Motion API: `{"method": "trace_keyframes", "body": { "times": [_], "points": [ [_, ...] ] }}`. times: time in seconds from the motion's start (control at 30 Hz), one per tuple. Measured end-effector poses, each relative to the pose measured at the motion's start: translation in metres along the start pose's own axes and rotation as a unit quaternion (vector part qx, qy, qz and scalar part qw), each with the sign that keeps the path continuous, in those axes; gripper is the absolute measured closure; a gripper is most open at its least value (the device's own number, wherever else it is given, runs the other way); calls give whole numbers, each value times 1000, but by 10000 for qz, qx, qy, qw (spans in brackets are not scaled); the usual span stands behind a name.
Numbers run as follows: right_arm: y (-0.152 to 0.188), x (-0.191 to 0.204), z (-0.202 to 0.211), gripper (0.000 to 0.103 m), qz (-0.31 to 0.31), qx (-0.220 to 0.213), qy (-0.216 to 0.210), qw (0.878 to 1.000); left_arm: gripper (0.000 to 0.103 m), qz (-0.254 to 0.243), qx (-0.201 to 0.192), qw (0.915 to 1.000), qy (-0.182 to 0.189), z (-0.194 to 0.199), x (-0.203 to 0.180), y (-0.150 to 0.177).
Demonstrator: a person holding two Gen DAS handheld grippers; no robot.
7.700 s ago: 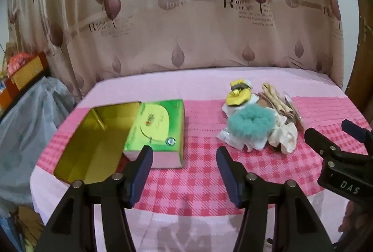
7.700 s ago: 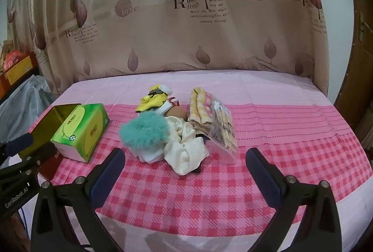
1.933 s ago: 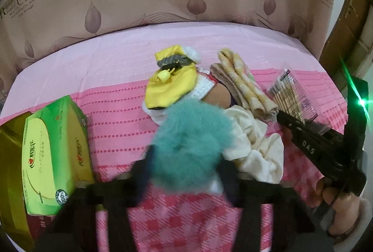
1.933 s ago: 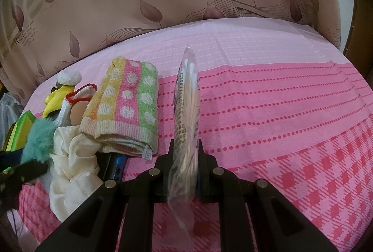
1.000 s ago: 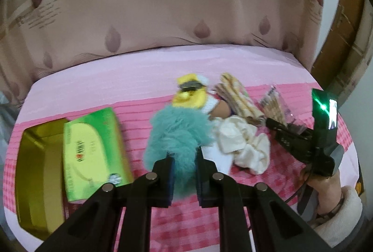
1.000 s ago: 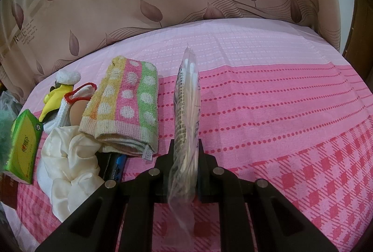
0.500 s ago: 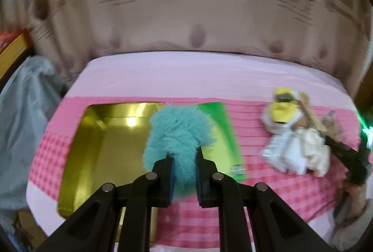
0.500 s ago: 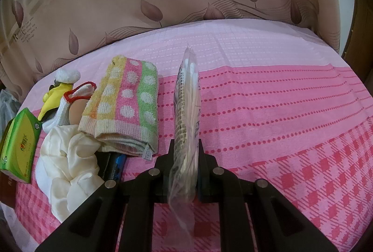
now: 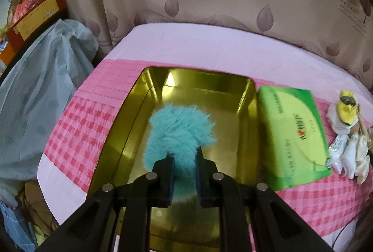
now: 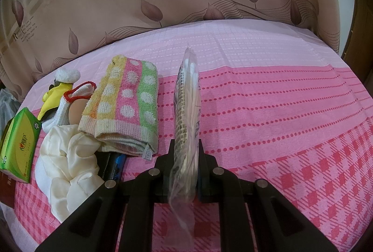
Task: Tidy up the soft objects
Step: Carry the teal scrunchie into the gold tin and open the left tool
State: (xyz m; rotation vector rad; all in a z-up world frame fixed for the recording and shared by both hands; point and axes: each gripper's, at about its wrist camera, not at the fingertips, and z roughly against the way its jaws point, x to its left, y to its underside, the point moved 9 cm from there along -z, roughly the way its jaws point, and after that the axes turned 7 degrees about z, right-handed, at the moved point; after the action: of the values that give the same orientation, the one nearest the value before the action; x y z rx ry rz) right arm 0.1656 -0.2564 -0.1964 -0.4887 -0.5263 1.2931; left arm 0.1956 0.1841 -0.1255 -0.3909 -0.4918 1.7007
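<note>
My left gripper (image 9: 184, 162) is shut on a fluffy teal scrunchie (image 9: 179, 133) and holds it over the open gold tin (image 9: 130, 124). My right gripper (image 10: 186, 151) is shut on a clear bag of cotton swabs (image 10: 187, 103), held upright just above the pink cloth. A folded dotted towel (image 10: 126, 103), a cream scrunchie (image 10: 67, 158), a yellow plush toy (image 10: 54, 93) and a small white sock (image 10: 70, 100) lie in a pile to the left of the bag. The same pile (image 9: 347, 135) shows at the far right of the left wrist view.
A green tissue pack (image 9: 295, 135) lies against the tin's right side and shows in the right wrist view (image 10: 18, 144). A dark object (image 10: 114, 165) lies under the towel. A grey plastic bag (image 9: 39, 93) and boxes stand off the table's left edge. A curtain hangs behind.
My left gripper has carried the teal scrunchie from the pile leftward past the tissue pack to over the gold tin. My right gripper has stayed still, holding the swab bag.
</note>
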Motion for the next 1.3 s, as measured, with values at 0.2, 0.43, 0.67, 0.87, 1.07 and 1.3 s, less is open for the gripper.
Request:
{"method": "trace_keyframes", "body": {
  "times": [0.2, 0.43, 0.67, 0.87, 1.07, 1.3],
  "points": [
    [0, 0, 0, 91, 1, 0, 1, 10000, 88, -12, 84, 9999, -140, -12, 14, 5],
    [0, 0, 0, 91, 5, 1, 7, 10000, 85, -30, 192, 9997, -169, -20, 18, 10],
    [1, 0, 0, 91, 7, 0, 8, 10000, 70, -83, 132, 9996, -236, -18, 18, 9],
    [1, 0, -1, 91, 11, 0, 13, 10000, 58, -98, 85, 9997, -184, -13, 16, 8],
    [1, 0, 0, 91, 16, -1, 19, 10000, 57, -167, -13, 9998, -141, -3, 12, 7],
    [1, 0, 3, 91, 42, -51, 48, 10000, 57, -305, -384, 9984, -293, 16, 14, 6]
  ]
}}
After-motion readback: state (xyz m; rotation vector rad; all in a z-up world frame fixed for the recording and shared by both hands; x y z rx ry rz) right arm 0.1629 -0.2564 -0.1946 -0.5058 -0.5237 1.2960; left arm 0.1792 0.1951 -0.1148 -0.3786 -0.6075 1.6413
